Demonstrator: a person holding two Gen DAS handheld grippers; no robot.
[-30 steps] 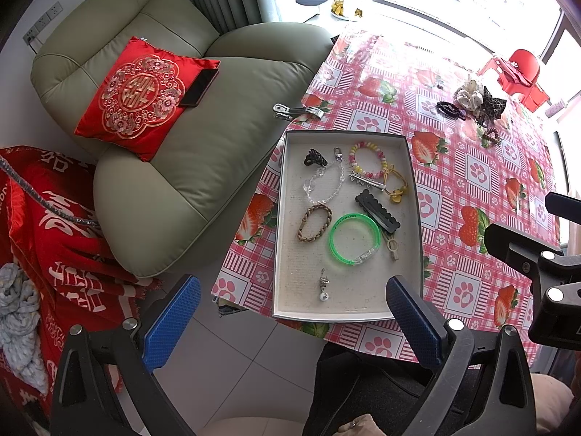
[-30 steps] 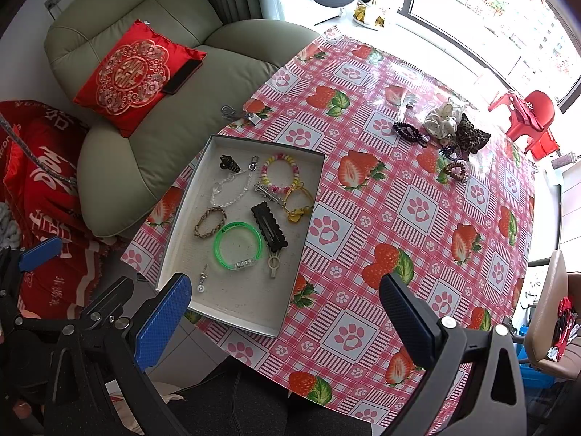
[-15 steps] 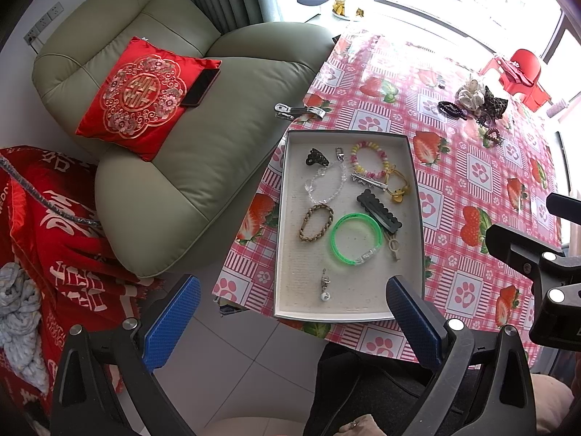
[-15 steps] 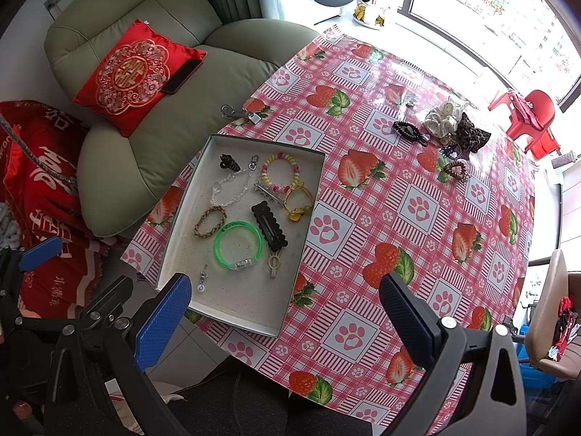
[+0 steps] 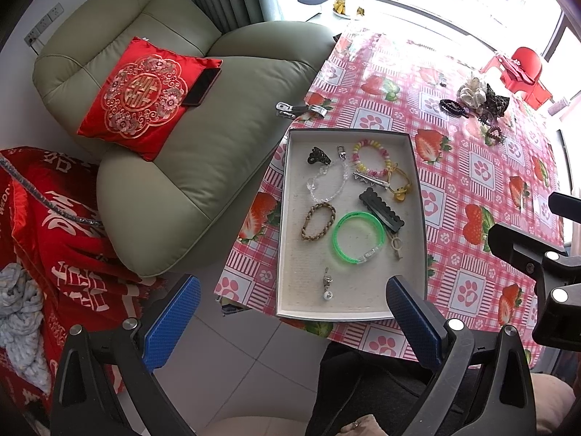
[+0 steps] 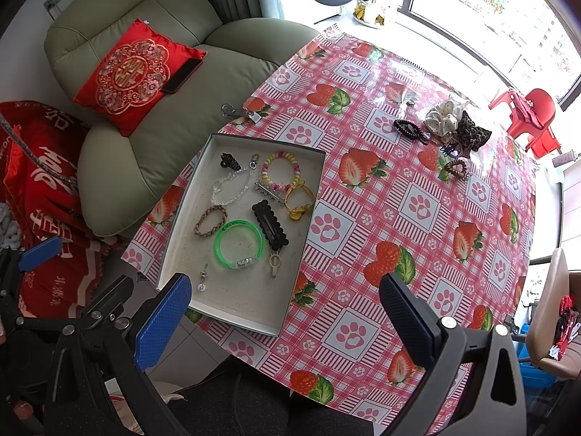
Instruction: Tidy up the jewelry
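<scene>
A shallow white tray point(image 5: 419, 196) point(image 6: 174, 232) lies at the table's near left edge. In it are a green bangle point(image 5: 357, 238) point(image 6: 238, 243), a braided brown bracelet point(image 5: 318, 221), a clear bead bracelet point(image 5: 328, 181), a coloured bead bracelet point(image 5: 370, 158), a black scalloped hair clip point(image 5: 381, 209) point(image 6: 269, 224) and several small charms. More hair ties and scrunchies point(image 6: 445, 125) point(image 5: 475, 101) lie loose at the far side of the table. My left gripper point(image 5: 294, 323) and right gripper point(image 6: 287, 316) both hover open and empty, above and short of the tray.
The round table point(image 6: 417, 218) has a pink strawberry-and-paw cloth. A metal clip point(image 5: 299, 109) lies on its edge beyond the tray. A green armchair point(image 5: 174, 167) with a red cushion point(image 5: 141, 94) and a phone point(image 5: 201, 87) stands left. Red fabric point(image 5: 54, 225) is heaped at lower left.
</scene>
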